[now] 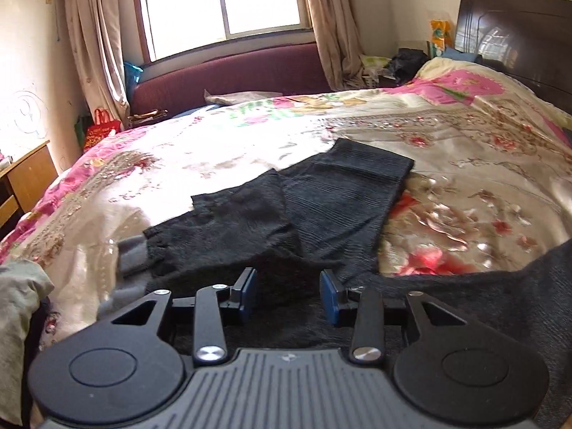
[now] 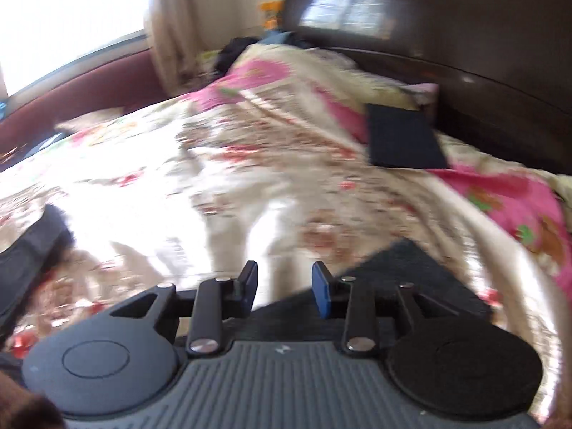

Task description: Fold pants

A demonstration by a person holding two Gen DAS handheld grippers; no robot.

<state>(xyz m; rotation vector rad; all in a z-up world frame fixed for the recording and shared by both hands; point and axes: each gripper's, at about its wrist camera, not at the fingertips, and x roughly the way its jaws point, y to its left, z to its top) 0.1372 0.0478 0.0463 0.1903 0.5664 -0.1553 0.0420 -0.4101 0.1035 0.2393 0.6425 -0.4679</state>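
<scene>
Pants [image 1: 321, 207] beyond left hand-held gripper [image 1: 289, 291]

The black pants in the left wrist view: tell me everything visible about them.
The black pants lie flat on the floral bedspread, partly folded. A ribbed, knit-looking part runs away toward a straight end; a fuzzier flap overlaps it on the left. More dark fabric spreads under the left tongs, which stand open above it, gripping nothing.

The pants [image 1: 321, 207] are dark cloth, matt, part finely ribbed and part fuzzy. The bedspread [image 1: 464, 150] beneath is a floral fabric with a satin sheen. The headboard [image 1: 518, 35] is dark wood, polished glossy. The left gripper [image 1: 288, 291] looks matt black plastic with shiny metal pins.
</scene>
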